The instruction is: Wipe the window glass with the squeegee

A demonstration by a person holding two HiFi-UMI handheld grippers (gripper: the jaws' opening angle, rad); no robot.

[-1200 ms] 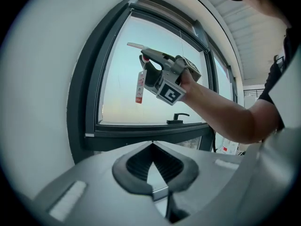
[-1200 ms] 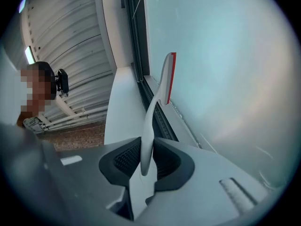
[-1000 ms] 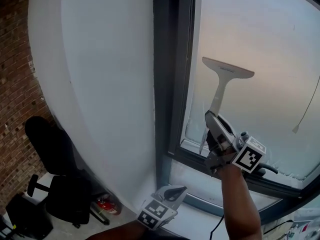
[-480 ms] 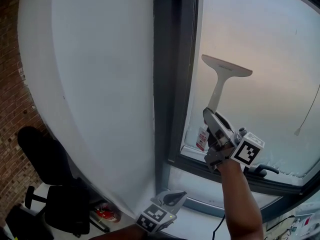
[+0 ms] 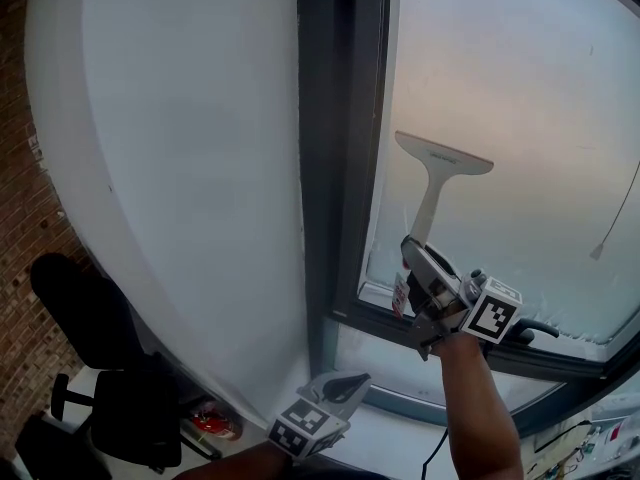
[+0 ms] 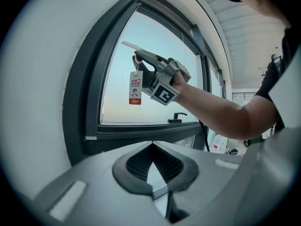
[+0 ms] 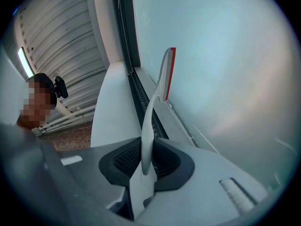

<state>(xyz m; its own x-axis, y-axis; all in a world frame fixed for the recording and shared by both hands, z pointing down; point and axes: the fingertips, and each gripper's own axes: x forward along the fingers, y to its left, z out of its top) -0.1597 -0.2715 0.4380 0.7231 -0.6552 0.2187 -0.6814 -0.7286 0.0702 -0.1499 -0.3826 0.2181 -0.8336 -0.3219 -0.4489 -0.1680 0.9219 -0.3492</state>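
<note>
— Where does the right hand-held gripper [image 5: 418, 260] stand?
— Its jaws are clamped on the slim handle of the white plastic T-shaped squeegee [image 5: 440, 163]; the right gripper view shows the handle [image 7: 162, 79] rising from between the black pads of the gripper [image 7: 146, 161].
— And the squeegee itself?
— Its handle runs up from the jaws. The wide blade end lies against the pale window glass [image 5: 520, 118], near the dark grey window frame [image 5: 340, 168].
— The other one?
— The left hand-held gripper [image 5: 335, 388] hangs low by the sill, well apart from the squeegee. Its jaws [image 6: 153, 166] are closed on nothing. Its view looks up at a red-and-white paper tag [image 6: 135, 87] dangling below the right gripper.
— What has changed in the last half second?
— The blade sits lower on the pane, and the right gripper has dropped with it. The left one has barely shifted.
</note>
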